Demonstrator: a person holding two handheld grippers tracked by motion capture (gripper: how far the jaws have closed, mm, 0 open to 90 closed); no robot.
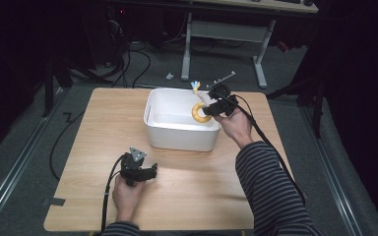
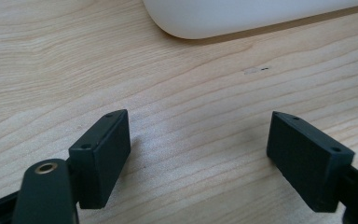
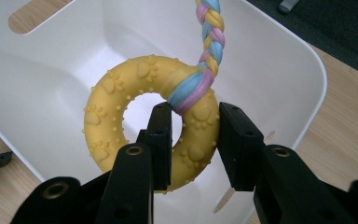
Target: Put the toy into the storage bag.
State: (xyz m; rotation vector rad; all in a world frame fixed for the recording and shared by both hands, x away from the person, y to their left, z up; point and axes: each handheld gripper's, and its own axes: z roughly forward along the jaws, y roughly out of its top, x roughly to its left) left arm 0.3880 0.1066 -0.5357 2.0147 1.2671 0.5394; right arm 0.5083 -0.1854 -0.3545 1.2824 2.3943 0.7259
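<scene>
right gripper (image 3: 193, 140) clamped on yellow ring (image 3: 121, 116), one jaw through its hole, ring held over the white bin (image 1: 177, 135), braided rope (image 3: 209, 32) tied to ring and running up, left gripper (image 2: 198, 158) jaws wide apart, nothing between, resting on table (image 1: 103, 128) near bin

thing: my yellow ring toy (image 3: 121, 121) with paw bumps and a braided rope (image 3: 209, 28) | state: pinched, hanging over the white tub (image 3: 51, 84) | place: middle of frame, rope going to the top
</scene>
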